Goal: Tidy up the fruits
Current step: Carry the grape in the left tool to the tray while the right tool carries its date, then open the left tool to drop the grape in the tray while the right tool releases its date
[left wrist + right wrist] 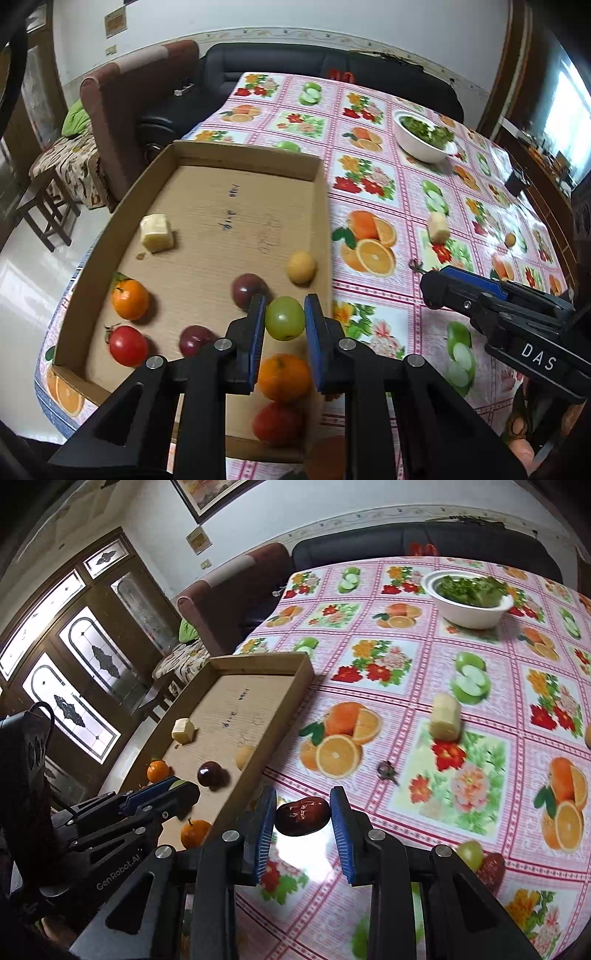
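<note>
Grape (pixel 284 323): green, round, clenched between the blue pads of the left gripper (pixel 284 325). Centre of the left-wrist frame, hanging over the box (pixel 236 153), just inside its right wall and above an orange (pixel 283 376) on the box floor.

Date (pixel 303 816): dark red, wrinkled, clasped in the right gripper (pixel 303 818), long axis running pad to pad. Lower centre of the right-wrist frame, over the tablecloth (pixel 369 709), outside the box. Box wall lies to the left of it in that view.

Box contents, left-wrist view: cheese-like cube (pixel 156 233) upper left; yellow fruit (pixel 301 267) by the right wall; two dark plums (pixel 249 291) mid-floor; orange and tomato (pixel 127 345) lower left; another tomato at the bottom, blurred.

Loose on the cloth, right-wrist view: pale stub (pixel 445 718) right of centre; small dark stem piece (pixel 386 768); second grape (pixel 470 852) at lower right beside a red fruit.

Key relation: grape is already above the box floor, so the left hand is the nearer one and likely needs only to lower and let go, clear of the orange below. Date has yet to cross the wall leftward.

Bowl (pixel 469 618) of greens: upper right, well apart.
</note>
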Tool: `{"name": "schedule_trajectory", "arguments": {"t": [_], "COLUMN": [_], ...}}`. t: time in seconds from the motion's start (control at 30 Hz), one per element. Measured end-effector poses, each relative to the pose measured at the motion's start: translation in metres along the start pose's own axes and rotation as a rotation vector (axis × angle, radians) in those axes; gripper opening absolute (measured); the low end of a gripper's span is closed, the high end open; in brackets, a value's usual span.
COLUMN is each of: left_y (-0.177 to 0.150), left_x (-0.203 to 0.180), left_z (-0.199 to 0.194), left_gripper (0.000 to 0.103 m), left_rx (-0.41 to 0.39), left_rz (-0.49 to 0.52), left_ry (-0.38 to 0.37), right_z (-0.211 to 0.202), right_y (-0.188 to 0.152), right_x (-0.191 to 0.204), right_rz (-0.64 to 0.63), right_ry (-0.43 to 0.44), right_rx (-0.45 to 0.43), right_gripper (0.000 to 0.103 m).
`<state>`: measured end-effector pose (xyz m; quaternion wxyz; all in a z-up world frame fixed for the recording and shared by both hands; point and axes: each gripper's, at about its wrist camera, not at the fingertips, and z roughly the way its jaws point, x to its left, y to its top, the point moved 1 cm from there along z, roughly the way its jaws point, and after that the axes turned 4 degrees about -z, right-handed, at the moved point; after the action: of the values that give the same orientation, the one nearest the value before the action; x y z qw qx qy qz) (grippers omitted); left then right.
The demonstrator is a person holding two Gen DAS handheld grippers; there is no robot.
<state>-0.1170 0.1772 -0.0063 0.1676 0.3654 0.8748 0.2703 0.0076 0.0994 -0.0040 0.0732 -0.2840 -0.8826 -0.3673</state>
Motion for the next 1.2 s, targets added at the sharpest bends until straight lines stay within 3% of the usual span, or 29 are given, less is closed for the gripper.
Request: {"name": "schedule_trajectory", "arguments": {"t": [0.53,0.83,1.2], "left_y": [0.025,0.036,0.027], "left_x": [0.064,0.070,0.070], "left_z": [0.021,0.049,0.067], "left_gripper": [0.019,0.019,0.019], "left_rx": [0.017,0.055,0.106], "left_rz": [-0.144,-0.156,-0.145], "left_ry": [0.042,0.078,0.109], "right_z": [0.040,0.095,0.142], "right_y": [0.036,0.071,0.069], "right_x": [0.033,0.056,0.066], "right_rz": [-0.049,-0.083,-0.154], "right_ry": [0.033,0.029,-0.016], "right_rx": [0.011,0.049,0.113], "right_gripper": [0.030,0.030,0.030]}}
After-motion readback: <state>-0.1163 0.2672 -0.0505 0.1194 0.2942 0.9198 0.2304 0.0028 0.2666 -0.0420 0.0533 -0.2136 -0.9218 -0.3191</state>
